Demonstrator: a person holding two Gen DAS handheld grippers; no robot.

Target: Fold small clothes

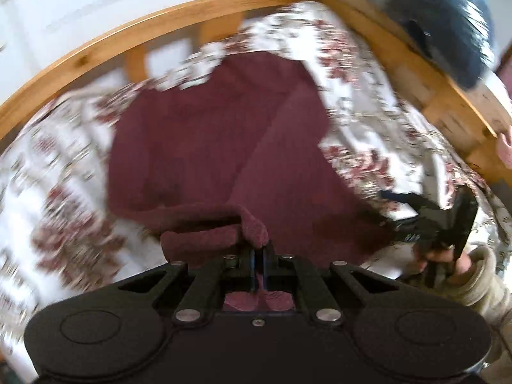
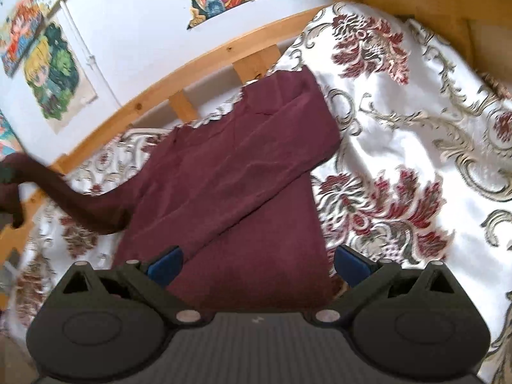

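Soft, limp maroon knit garment (image 2: 230, 172) on bed; left gripper (image 1: 260, 249) pinching sleeve cuff (image 1: 252, 224); right gripper (image 2: 256, 262) spread, empty.

The right gripper (image 2: 256, 264) fills the bottom of the frame with its blue-padded jaws spread wide, one pad at each lower side of a maroon garment (image 2: 243, 172) that lies on a white bedspread (image 2: 400, 121) patterned with red flowers and pale scrolls. One long part of the garment lies folded diagonally across its body towards the upper centre, while another part is lifted off the bed and trails to the left edge. A wooden bed rail (image 2: 192, 64) curves across the upper left, and colourful cartoon pictures (image 2: 54, 73) hang on the white wall behind it.
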